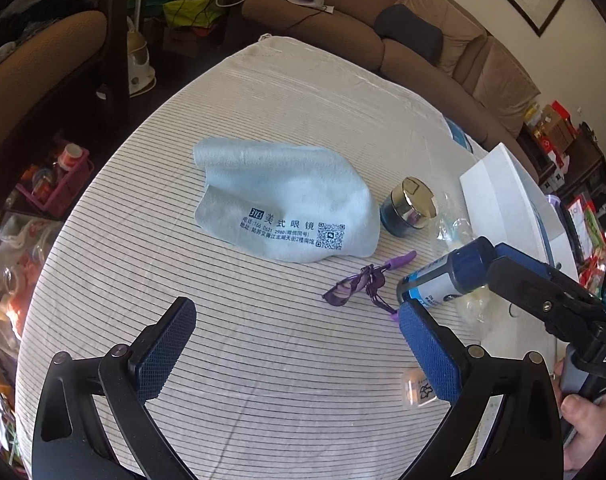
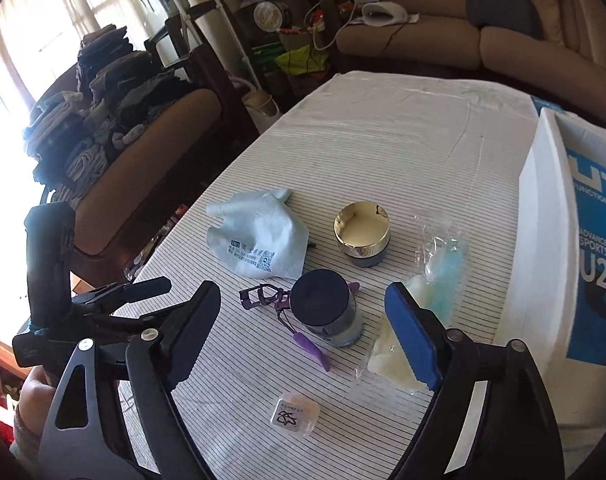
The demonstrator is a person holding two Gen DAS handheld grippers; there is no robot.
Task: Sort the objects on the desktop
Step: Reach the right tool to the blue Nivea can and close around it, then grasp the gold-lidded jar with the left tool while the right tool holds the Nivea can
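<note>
On the striped tablecloth (image 1: pixel 263 360) stands a bottle with a dark blue cap (image 2: pixel 327 308) (image 1: pixel 443 276). My right gripper (image 2: pixel 303 332) is open, its fingertips on either side of the bottle with a gap on both sides. A purple eyelash curler (image 2: pixel 271 296) (image 1: pixel 359 284) lies just left of the bottle. Behind them are a light blue printed cloth (image 1: pixel 279 208) (image 2: pixel 259 236) and a gold-lidded jar (image 1: pixel 409 208) (image 2: pixel 363 232). My left gripper (image 1: pixel 299 332) is open over bare cloth, with nothing between its fingers. A small clear case (image 2: pixel 295 416) lies nearest me.
A white box (image 2: pixel 551 240) (image 1: pixel 499 200) with blue print stands along the table's right side. A plastic bag with blue and cream items (image 2: pixel 439 264) lies between it and the bottle. A sofa (image 1: pixel 423 40), a chair piled with clothes (image 2: pixel 103 128) and floor clutter surround the table.
</note>
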